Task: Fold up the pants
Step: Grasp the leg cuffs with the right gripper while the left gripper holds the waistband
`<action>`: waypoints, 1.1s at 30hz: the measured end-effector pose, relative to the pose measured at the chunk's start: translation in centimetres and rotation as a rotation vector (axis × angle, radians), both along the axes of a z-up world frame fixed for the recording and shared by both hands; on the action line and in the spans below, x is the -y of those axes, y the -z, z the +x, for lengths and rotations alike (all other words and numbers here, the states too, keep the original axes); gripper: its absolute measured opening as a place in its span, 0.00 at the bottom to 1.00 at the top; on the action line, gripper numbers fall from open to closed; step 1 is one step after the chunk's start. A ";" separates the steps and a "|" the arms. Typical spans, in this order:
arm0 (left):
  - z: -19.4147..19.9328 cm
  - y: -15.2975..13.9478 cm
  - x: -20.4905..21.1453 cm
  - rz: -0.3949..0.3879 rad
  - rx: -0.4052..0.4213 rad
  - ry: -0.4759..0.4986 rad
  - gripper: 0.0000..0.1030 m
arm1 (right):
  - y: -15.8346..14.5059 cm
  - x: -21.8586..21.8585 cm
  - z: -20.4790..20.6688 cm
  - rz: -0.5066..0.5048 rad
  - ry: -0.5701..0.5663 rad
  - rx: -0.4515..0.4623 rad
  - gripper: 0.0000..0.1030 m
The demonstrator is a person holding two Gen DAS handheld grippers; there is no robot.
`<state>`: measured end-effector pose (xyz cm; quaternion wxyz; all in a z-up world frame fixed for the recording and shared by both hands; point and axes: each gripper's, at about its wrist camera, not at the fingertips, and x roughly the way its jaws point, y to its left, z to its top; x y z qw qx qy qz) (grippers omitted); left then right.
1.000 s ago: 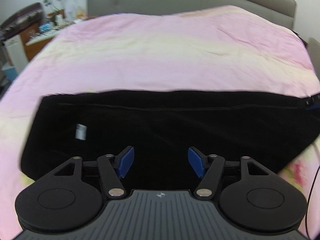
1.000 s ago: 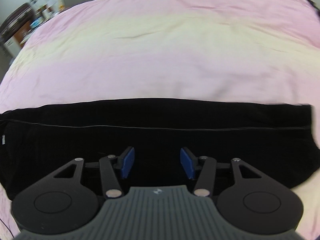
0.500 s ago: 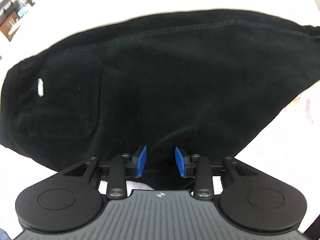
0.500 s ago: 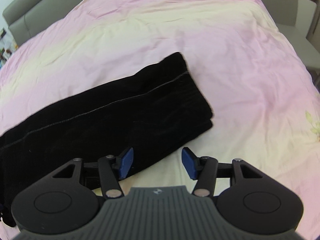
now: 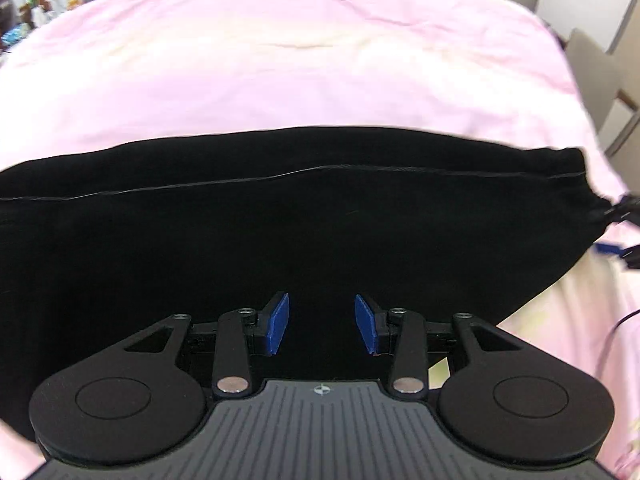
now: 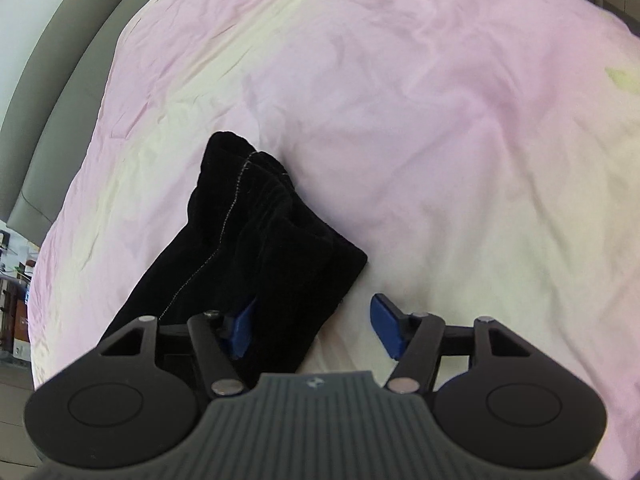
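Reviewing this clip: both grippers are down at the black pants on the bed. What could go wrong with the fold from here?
1. The right gripper, jaws opening, straddles only the side edge of the bunched pants near the leg ends; it might catch just one layer.
2. The left gripper, also opening, hovers over flat cloth with no edge between its pads, so it may pinch the pink bedsheet too.

The black pants (image 5: 304,232) lie flat on the bed, folded lengthwise into one long band running from 9 to 3 o'clock in the left view, a pale seam along them. In the right view the rumpled leg end (image 6: 256,216) points toward 12 o'clock.
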<state>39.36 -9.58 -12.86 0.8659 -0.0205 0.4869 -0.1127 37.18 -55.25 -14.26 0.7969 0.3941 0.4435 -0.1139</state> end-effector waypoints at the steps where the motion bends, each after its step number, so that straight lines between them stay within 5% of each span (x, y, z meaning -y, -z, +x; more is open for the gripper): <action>1: 0.6 0.3 0.9 -0.016 0.004 0.011 0.45 | 0.6 0.0 0.1 0.005 0.002 0.008 0.56; 9: 3.0 2.7 8.9 -0.053 0.031 0.115 0.45 | 3.5 -0.1 1.2 0.008 0.022 0.089 0.45; 14: 3.0 6.0 12.1 0.012 -0.068 0.120 0.45 | 1.3 -1.3 1.9 -0.097 -0.077 0.086 0.32; 21: 3.9 6.0 11.8 0.001 -0.094 0.099 0.45 | -5.7 -5.2 3.0 -0.259 -0.236 0.156 0.27; 28: -0.2 2.1 8.5 -0.070 0.038 0.059 0.45 | -13.2 -13.2 3.3 -0.394 -0.436 0.281 0.26; 33: -1.1 -1.0 3.0 -0.100 0.097 -0.039 0.45 | -15.2 -22.1 4.1 -0.452 -0.602 0.310 0.24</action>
